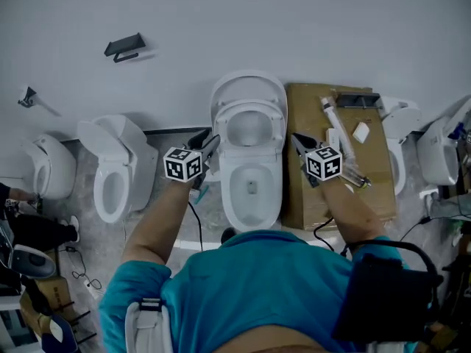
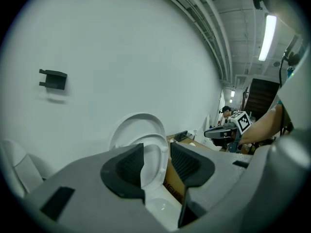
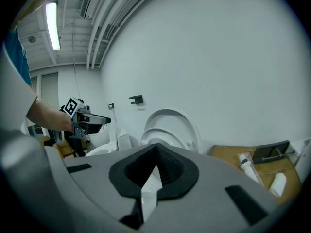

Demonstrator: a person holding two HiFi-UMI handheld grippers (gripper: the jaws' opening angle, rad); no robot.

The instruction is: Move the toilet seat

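- Head view: the floor nearest the camera is hidden by the person's torso (image 1: 257, 285). The far-right toilet is cut off by the frame edge, and its neighbour is partly hidden behind the cardboard box (image 1: 305, 109).
- The small items on the box are hard to make out; only a tube (image 1: 329, 112) and a dark flat object (image 1: 358, 100) can be distinguished.
- Five toilets are counted along the far wall: two to the left, one in the middle and two to the right. One wall bracket (image 1: 124, 47) and two grippers are seen.
- The toilet seat (image 1: 250, 106) is raised on the middle toilet, just in front of the raised lid (image 1: 249, 85). Whether the two touch cannot be told.
- The left gripper (image 1: 207, 140) is held just beside the seat's left edge. Its jaws are parted about halfway and nothing is gripped; the seat shows only beyond the gap.
- The right gripper (image 1: 300, 142) is held at the box's left edge. Its jaws are closed tip to tip, with nothing between them.
- The toilet bowl (image 1: 234, 197) lies uncovered, with open floor to its left and the box just beside its right.
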